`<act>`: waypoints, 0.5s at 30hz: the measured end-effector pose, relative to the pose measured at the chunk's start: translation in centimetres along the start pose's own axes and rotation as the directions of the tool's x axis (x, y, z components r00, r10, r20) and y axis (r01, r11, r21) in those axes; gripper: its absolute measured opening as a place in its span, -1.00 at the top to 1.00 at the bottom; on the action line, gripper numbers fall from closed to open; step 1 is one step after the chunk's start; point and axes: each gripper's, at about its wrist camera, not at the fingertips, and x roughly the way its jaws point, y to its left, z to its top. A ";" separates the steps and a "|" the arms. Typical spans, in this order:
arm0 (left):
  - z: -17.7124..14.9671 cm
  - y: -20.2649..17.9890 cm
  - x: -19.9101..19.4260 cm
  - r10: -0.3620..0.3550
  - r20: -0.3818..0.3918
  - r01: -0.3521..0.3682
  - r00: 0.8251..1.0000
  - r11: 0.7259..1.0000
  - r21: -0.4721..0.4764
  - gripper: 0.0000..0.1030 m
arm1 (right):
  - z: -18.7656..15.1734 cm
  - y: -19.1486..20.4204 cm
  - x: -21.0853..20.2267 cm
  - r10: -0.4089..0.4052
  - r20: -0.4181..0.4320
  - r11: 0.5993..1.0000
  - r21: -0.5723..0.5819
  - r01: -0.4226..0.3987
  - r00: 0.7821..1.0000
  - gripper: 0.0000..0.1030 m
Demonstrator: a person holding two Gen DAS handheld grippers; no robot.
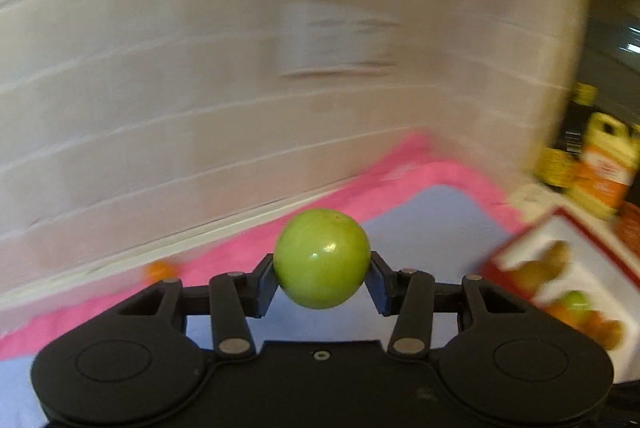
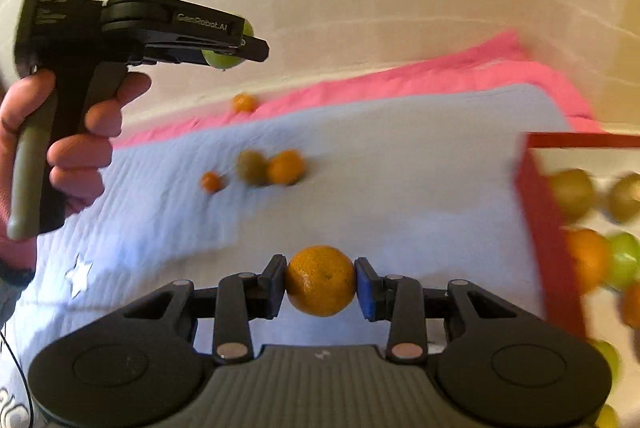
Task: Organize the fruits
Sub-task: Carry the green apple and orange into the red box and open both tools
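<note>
— Did you catch that moment? The left gripper (image 1: 322, 282) had its jaws clamped on a green fruit (image 1: 322, 259), and the right gripper (image 2: 320, 288) held a small orange (image 2: 321, 280) squeezed tight between its jaws, both carried clear of the blue cloth (image 2: 360, 156).

— And the red-rimmed box (image 2: 540, 220) of fruit sat at about three o'clock of the right one. I thought each should be brought low over a free spot inside before letting go, so nothing rolled.

— Yes. A few loose fruits (image 2: 268, 168) lay on the cloth at eleven o'clock, left for afterwards.
</note>
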 end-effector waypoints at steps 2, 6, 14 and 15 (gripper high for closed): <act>0.9 -3.4 0.3 -0.070 0.009 0.069 0.998 0.996 0.048 -0.08 | -0.4 -2.3 -1.6 -0.038 0.024 0.998 0.058 0.036 0.999 0.25; 2.2 -10.1 2.3 -0.192 0.000 0.190 0.981 0.973 0.128 -0.08 | -1.9 -7.0 -4.8 -0.114 0.050 0.980 0.171 0.104 0.992 0.25; 3.1 -20.8 6.6 -0.368 -0.070 0.374 0.927 0.899 0.228 -0.08 | -4.4 -14.6 -10.2 -0.319 0.066 0.914 0.284 0.289 0.946 0.25; 3.2 -22.0 7.4 -0.379 -0.085 0.388 0.922 0.889 0.245 -0.09 | -4.5 -15.5 -10.6 -0.344 0.061 0.904 0.291 0.313 0.937 0.25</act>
